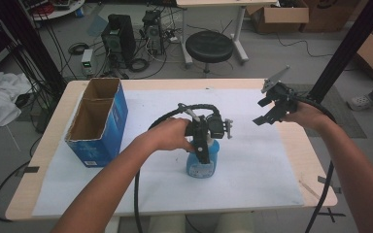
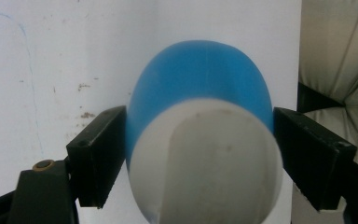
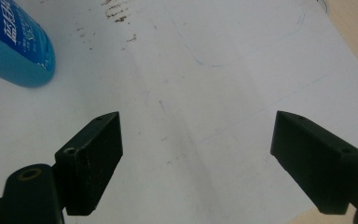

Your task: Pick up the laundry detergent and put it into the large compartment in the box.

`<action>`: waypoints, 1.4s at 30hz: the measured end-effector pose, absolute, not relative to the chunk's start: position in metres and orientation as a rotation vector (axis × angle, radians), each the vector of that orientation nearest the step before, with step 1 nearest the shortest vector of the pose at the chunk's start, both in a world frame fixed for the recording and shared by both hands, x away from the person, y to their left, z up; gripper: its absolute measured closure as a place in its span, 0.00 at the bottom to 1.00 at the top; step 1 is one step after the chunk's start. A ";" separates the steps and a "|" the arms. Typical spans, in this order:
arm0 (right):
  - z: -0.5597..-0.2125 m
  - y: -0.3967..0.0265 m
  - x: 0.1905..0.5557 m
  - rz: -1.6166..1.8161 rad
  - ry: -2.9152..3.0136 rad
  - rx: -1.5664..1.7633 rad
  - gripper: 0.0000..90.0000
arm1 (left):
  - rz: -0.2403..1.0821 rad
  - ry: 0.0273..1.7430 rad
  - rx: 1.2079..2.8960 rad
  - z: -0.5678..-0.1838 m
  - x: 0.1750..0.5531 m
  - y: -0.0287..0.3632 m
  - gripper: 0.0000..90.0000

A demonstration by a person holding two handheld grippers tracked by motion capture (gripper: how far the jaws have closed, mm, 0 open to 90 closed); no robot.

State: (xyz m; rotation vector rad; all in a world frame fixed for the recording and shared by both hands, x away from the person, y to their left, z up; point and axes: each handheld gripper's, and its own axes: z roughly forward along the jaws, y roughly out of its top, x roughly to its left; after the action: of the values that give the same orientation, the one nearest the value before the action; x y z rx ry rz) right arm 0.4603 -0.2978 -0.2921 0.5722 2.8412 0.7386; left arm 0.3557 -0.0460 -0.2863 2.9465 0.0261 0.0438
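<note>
Between the left gripper's jaws stands the bottle, upright on the white sheet, its long axis running straight up toward the gripper body. The gripper comes at it from above, jaws pointing down, so the white cap end faces the camera and the blue body falls away below it. One jaw sits at each flank of the bottle, just beside the blue wall; in the left gripper view the left one looks to be touching and the right one at most barely so. The jaws stand wide, and I cannot tell that they press yet, so I judge them apart around the bottle, not clamped. In the high view the left gripper sits directly over the bottle, near the middle of the sheet.

The right gripper is well apart from the bottle, out to its right and raised off the sheet, jaws spread wide with nothing between them. From its own view the bottle lies far off to the upper left.

The left hand is plainly the nearer. The coming move, as I judge it, turns on the jaws closing squarely across the bottle's width while staying in line with its upright axis; a slanted squeeze could tip it. The blue box, open at the top, stands to the left of the left gripper.
</note>
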 end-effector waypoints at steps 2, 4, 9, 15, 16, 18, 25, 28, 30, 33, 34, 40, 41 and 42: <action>-0.292 -0.298 0.461 0.740 2.840 0.574 0.18 | 0.041 0.025 2.945 -0.286 0.356 -0.046 0.25; -0.292 -0.298 0.460 0.738 2.843 0.573 0.18 | 0.041 0.024 2.946 -0.287 0.357 -0.046 0.27; -0.293 -0.298 0.461 0.737 2.845 0.571 0.19 | 0.039 0.022 2.940 -0.286 0.357 -0.045 0.29; -0.293 -0.297 0.461 0.736 2.848 0.570 0.19 | 0.040 0.024 2.939 -0.287 0.358 -0.045 0.32; -0.293 -0.297 0.461 0.735 2.849 0.569 0.19 | 0.042 0.024 2.939 -0.287 0.358 -0.045 0.32; -0.294 -0.297 0.461 0.730 2.852 0.572 0.19 | 0.045 0.026 2.938 -0.287 0.358 -0.045 0.32; -0.297 -0.297 0.461 0.735 2.855 0.573 0.19 | 0.047 0.025 2.936 -0.286 0.359 -0.044 0.36; -0.297 -0.298 0.461 0.736 2.857 0.576 0.19 | 0.045 0.024 2.931 -0.287 0.360 -0.044 0.38; -0.297 -0.298 0.461 0.735 2.858 0.573 0.19 | 0.043 0.025 2.933 -0.287 0.360 -0.044 0.38; -0.297 -0.298 0.461 0.735 2.859 0.574 0.20 | 0.041 0.022 2.932 -0.287 0.360 -0.044 0.39; -0.297 -0.298 0.461 0.733 2.861 0.574 0.20 | 0.041 0.020 2.932 -0.287 0.360 -0.044 0.39; -0.298 -0.296 0.461 0.728 2.866 0.563 0.20 | 0.037 0.007 2.929 -0.287 0.359 -0.044 0.41; -0.298 -0.296 0.461 0.726 2.866 0.565 0.20 | 0.039 0.005 2.927 -0.287 0.359 -0.043 0.41; -0.298 -0.296 0.461 0.727 2.865 0.567 0.20 | 0.038 0.004 2.927 -0.287 0.359 -0.043 0.41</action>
State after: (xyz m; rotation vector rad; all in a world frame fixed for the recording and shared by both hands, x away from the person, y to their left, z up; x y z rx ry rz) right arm 0.4612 -0.2963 -0.2980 0.5671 2.8653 0.7268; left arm 0.3590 -0.0434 -0.2865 2.9272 0.0043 0.0381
